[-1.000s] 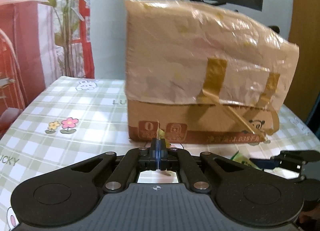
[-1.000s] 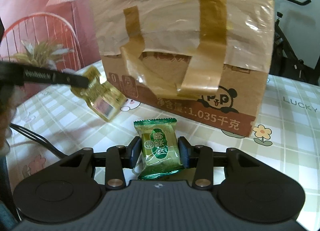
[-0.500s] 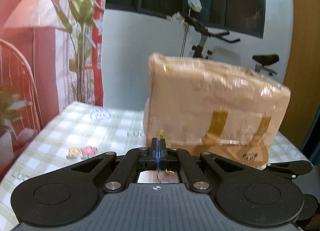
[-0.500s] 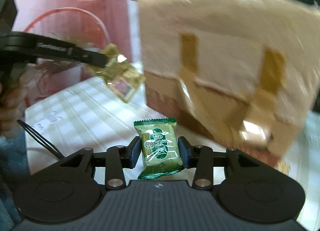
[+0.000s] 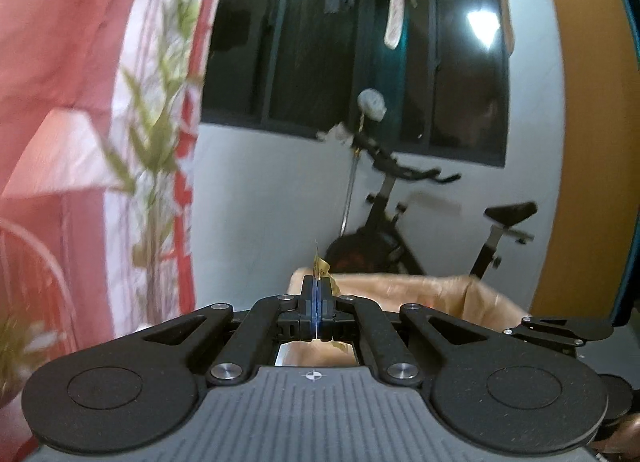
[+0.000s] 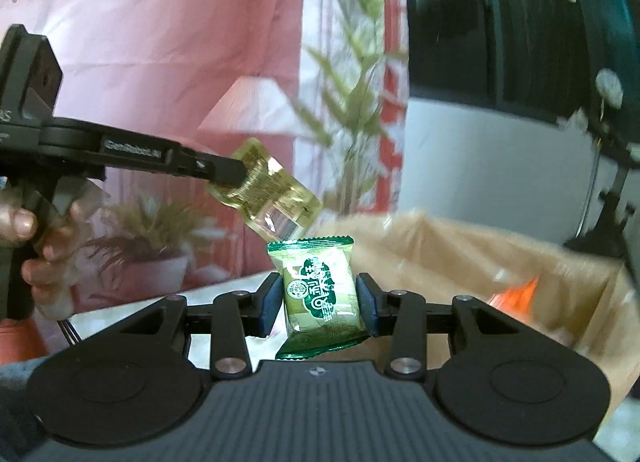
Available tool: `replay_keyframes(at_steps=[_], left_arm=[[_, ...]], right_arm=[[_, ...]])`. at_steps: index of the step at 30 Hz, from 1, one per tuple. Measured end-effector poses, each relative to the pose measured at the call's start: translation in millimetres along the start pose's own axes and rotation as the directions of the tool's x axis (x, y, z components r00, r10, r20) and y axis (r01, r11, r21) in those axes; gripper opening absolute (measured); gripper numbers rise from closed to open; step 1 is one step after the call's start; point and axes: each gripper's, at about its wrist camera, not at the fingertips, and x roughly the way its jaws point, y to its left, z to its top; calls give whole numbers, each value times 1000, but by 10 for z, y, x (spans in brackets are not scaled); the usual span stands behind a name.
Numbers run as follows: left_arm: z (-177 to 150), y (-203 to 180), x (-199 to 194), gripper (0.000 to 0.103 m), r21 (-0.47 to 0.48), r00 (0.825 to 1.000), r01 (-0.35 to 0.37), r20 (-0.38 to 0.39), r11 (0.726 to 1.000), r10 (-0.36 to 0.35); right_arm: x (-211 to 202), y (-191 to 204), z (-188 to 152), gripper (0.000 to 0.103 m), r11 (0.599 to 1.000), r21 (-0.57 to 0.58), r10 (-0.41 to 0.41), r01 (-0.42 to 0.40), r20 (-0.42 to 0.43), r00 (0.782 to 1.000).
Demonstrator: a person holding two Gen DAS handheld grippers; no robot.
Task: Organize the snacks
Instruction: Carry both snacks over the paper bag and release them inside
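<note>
left hand-held gripper (image 5: 317, 304) pinches a gold packet (image 6: 272, 197); right hand-held gripper (image 6: 318, 304) clamps a green packet (image 6: 318, 294).

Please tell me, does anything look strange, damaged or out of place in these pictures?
Nothing looks spilled or damaged. The right claw holds a green snack packet squarely by its sides. The left claw pinches a yellow clear packet only by its edge, so it hangs tilted. Both are raised near the open cardboard box.
</note>
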Motion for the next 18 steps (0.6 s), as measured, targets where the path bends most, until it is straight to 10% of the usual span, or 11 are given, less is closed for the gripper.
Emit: replay_keyframes(at_steps=[9, 18], left_arm=[[91, -332, 856, 1, -2, 994, 80, -69, 997, -80], [-216, -527, 1604, 2, 38, 978, 77, -195, 996, -68]], right_arm=[[183, -792, 297, 43, 978, 81, -187, 192, -60, 980], [391, -1377, 210, 43, 925, 93, -343, 368, -209, 916]])
